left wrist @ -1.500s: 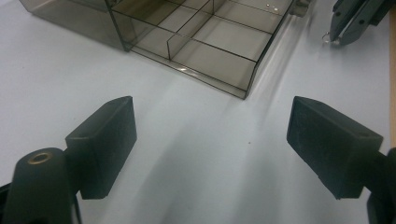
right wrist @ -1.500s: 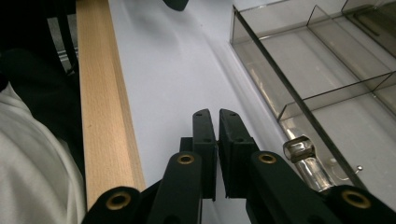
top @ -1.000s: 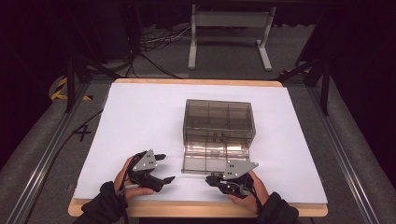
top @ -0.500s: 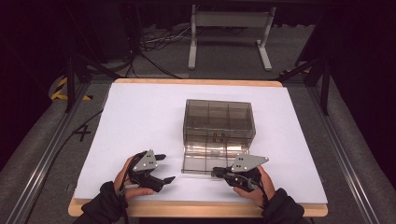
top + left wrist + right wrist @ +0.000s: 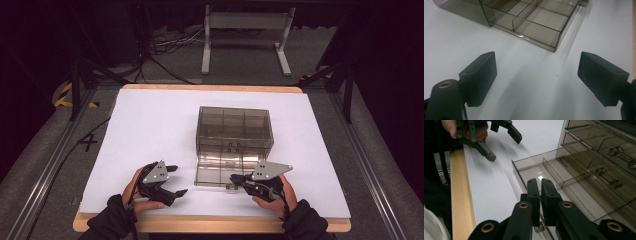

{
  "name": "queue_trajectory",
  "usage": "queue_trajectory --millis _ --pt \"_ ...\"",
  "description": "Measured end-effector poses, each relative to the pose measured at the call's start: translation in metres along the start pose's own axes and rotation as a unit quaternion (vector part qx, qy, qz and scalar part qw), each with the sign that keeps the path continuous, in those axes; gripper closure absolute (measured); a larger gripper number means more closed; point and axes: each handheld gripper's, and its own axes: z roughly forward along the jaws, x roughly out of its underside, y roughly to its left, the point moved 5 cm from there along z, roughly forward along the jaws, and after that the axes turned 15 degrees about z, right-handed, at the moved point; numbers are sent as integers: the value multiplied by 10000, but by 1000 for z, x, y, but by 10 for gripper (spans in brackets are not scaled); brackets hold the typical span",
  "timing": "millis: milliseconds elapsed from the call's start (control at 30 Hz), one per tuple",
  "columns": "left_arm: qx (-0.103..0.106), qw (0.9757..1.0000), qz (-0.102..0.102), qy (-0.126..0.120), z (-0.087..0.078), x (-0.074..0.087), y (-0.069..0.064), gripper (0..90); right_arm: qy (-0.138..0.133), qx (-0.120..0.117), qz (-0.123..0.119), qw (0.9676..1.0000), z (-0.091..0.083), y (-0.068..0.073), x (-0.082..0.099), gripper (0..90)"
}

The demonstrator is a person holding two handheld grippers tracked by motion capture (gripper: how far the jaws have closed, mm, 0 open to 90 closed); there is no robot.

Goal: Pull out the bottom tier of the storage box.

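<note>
Knobs (image 5: 614, 151) on upper drawers face the right gripper (image 5: 540, 185).

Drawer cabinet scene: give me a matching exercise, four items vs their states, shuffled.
Items:
1. left gripper
2. right gripper
3. bottom drawer
4. upper drawers

States:
A. pulled out onto the paper
B. jaws wide apart, nothing between them
C. pushed in, knobs facing out
D. jaws together at the knob on the drawer front

Pairs: 1-B, 2-D, 3-A, 4-C
</note>
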Motion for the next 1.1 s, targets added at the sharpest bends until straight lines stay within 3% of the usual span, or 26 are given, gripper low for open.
queue_trajectory --millis 567,1100 --pt "12 10000 4 11 0 0 0 164 -64 113 34 9999 2 -6 -5 862" --pt "20 10000 7 41 0 0 0 162 66 264 137 9995 14 -16 -4 862"
